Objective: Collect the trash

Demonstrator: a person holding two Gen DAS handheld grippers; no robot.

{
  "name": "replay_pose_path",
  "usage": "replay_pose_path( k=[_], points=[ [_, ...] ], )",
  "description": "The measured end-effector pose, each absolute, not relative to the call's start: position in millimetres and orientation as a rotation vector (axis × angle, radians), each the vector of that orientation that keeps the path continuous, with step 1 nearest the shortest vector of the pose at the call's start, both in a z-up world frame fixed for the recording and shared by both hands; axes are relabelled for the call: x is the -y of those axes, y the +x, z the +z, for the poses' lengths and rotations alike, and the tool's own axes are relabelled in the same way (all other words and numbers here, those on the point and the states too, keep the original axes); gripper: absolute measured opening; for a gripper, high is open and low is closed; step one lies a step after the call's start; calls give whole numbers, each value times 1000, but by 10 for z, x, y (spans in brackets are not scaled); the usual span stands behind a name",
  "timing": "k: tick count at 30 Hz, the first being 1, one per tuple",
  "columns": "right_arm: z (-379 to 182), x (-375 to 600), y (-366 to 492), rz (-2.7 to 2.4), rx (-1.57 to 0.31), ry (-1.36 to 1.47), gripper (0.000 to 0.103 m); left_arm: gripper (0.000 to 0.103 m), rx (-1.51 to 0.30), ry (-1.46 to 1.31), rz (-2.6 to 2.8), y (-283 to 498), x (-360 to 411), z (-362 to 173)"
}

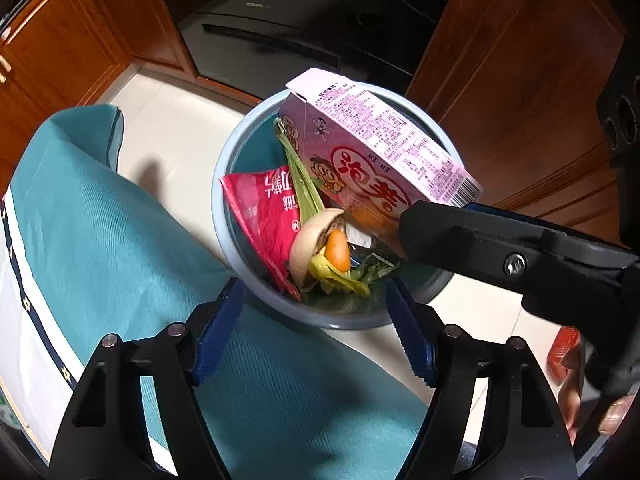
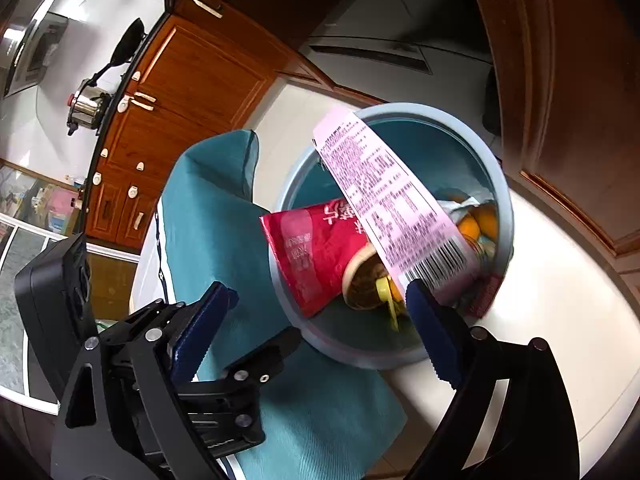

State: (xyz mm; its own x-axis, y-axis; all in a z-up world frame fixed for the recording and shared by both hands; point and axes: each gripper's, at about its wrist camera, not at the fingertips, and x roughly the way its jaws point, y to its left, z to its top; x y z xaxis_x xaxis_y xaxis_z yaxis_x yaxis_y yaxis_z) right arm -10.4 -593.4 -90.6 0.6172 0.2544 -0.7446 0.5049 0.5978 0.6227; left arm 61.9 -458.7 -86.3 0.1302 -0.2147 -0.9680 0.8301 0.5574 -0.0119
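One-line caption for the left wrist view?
Right hand-held gripper open beside a pink box tipped into the full trash bin; left hand-held gripper open.

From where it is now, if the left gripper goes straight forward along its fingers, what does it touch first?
Probably the near rim of the round grey-blue trash bin, just beyond the open left gripper; slightly higher, it would meet the food scraps inside. Depth is uncertain.

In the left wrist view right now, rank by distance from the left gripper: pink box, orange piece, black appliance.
From the left gripper:
1. orange piece, just ahead, inside the bin.
2. pink box, sticking out of the bin's far side.
3. black appliance, beyond, between cabinets.
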Motion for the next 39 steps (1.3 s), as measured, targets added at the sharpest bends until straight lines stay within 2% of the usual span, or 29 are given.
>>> replay_pose_path(
  k=[8, 13, 19, 24, 39],
  points=[
    [-696, 5776, -233, -206, -973, 829, 90, 75, -1082, 621, -857, 410, 4356, -599],
    [-498, 5654, -382, -217, -965, 764, 92, 75, -1068, 547, -930, 259, 4178, -377],
    [-228, 5459, -615, -232, -947, 688, 97, 76, -1014, 541, -921, 60, 3945, -193],
    [-110, 5327, -798, -275, -967, 634, 97, 99, -942, 516, -895, -128, 3701, -24],
    [54, 4975, -1115, -456, -1036, 376, 97, 99, -904, 465, -860, -277, 3271, 108]
  ],
)
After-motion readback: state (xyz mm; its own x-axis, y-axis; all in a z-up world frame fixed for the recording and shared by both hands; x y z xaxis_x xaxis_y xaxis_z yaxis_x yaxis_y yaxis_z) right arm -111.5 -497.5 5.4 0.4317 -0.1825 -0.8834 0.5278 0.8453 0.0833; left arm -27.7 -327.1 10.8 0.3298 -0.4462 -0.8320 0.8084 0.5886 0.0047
